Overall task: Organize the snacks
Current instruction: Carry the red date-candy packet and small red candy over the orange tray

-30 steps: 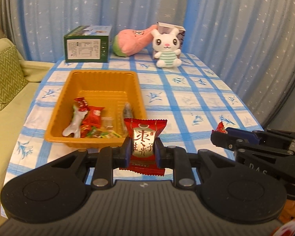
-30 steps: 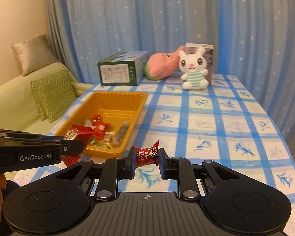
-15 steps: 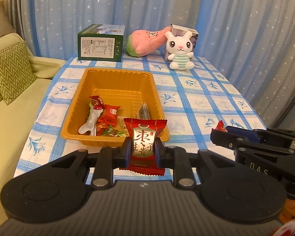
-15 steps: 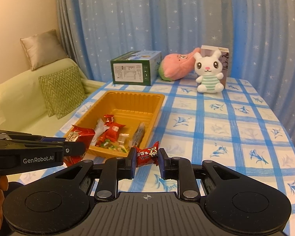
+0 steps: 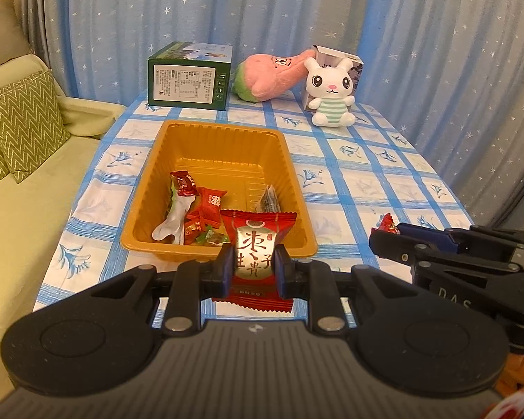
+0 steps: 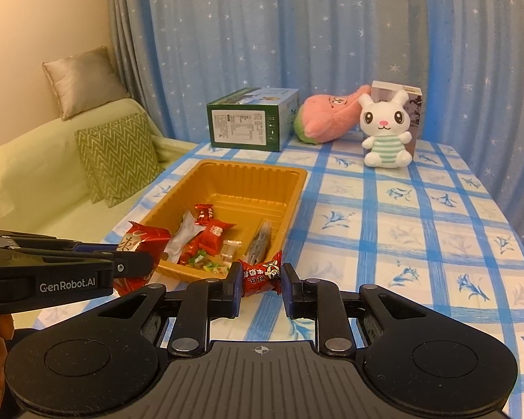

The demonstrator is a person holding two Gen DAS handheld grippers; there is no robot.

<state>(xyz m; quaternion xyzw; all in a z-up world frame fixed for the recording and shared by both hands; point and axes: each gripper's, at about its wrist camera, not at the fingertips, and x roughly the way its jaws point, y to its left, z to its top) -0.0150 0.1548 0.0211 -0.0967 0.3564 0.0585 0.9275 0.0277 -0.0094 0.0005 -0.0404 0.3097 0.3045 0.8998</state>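
Observation:
An orange tray (image 5: 178,146) (image 6: 290,181) sits on the checked tablecloth and holds several wrapped snacks (image 5: 199,209) (image 6: 206,241) at its near end. My left gripper (image 5: 253,270) is shut on a red snack packet with gold print (image 5: 255,244), held just in front of the tray's near rim; the packet also shows in the right wrist view (image 6: 139,241). My right gripper (image 6: 260,281) is shut on a small red wrapped candy (image 6: 260,274), right of the tray's near corner; the gripper (image 5: 384,235) shows in the left wrist view too.
A green box (image 5: 190,80) (image 6: 251,122), a pink plush (image 5: 269,76) (image 6: 328,115) and a white bunny toy (image 5: 332,94) (image 6: 384,129) before a small carton (image 6: 412,104) stand at the table's far end. A sofa with zigzag cushions (image 5: 21,122) (image 6: 117,155) is left of the table. Blue curtains hang behind.
Both grippers have shifted left and risen, each still holding its snack; the tray now lies straight ahead of the left gripper and closer to the right one.

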